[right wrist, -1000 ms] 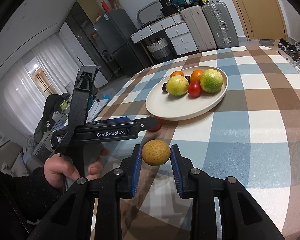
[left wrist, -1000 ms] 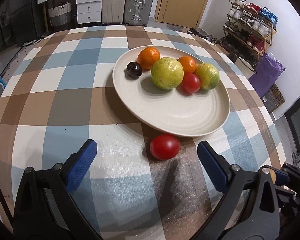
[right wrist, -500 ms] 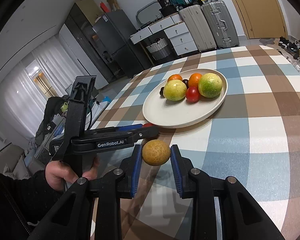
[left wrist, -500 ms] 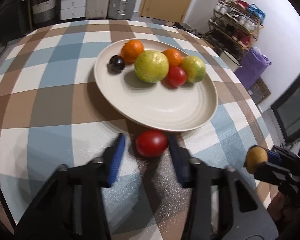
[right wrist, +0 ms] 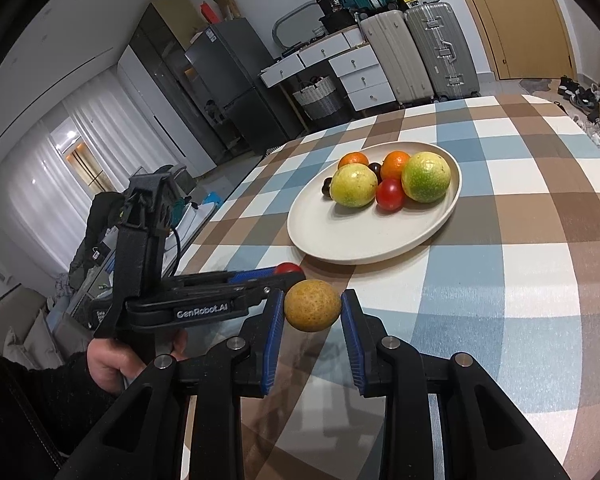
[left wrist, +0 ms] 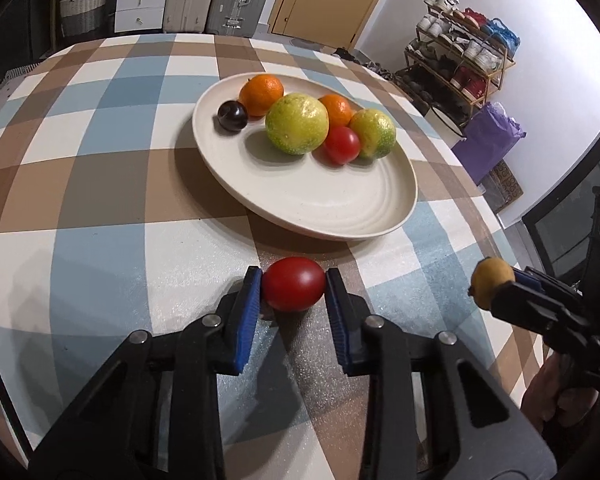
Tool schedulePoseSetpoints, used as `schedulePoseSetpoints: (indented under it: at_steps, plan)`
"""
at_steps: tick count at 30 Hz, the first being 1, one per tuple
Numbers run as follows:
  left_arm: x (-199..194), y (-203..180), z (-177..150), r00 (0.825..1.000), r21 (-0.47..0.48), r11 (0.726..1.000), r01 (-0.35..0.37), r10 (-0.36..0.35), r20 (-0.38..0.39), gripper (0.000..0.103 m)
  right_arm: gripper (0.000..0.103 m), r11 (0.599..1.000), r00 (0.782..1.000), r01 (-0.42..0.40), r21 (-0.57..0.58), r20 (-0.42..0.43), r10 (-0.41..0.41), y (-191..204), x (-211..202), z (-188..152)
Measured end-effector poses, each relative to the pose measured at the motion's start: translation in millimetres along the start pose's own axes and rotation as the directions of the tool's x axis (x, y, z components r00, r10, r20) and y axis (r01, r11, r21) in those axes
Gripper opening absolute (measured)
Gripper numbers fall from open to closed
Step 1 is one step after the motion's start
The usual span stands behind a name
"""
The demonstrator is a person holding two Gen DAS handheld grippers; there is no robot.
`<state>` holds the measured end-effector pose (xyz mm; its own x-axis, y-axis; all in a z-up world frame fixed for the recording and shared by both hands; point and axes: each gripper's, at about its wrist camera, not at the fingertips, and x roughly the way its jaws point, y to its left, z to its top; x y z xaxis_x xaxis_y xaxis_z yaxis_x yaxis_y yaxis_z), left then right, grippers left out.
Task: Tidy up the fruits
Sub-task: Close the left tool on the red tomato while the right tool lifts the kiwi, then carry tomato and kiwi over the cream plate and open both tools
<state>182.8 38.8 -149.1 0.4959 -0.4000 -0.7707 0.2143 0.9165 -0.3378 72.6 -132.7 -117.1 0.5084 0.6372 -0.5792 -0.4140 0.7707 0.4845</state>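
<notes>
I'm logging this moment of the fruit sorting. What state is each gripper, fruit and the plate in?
Left gripper: shut on red tomato, tomato on the tablecloth.
Right gripper: shut on brown-yellow fruit, held above the table.
Plate: holds six fruits, near half bare.

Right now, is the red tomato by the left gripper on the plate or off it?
Off it. The red tomato sits on the tablecloth just before the plate rim, between the left gripper fingers.

Bright indoor light, soft shadows, sharp focus, strong fisheye bending, dark vignetted corners
</notes>
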Motion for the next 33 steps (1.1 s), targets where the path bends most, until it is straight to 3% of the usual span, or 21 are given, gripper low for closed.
schedulePoseSetpoints:
  at_steps: [9, 18, 33]
  plan:
    - [-26, -3, 8, 0.999, -0.009, 1.000, 0.018, -0.017, 0.047, 0.029, 0.029, 1.000, 1.000, -0.002, -0.021, 0.024, 0.002, 5, 3, 20]
    - [-45, -4, 39, 0.995, -0.001, 1.000, 0.001, -0.001, 0.099, 0.029, 0.029, 0.999, 0.999, 0.002, -0.035, 0.047, -0.001, 6, 15, 48]
    - [-18, 6, 86, 0.997, 0.000, 0.999, -0.032, 0.032, 0.077, 0.029, 0.029, 0.999, 1.000, 0.025, 0.026, 0.013, -0.026, -12, 51, 77]
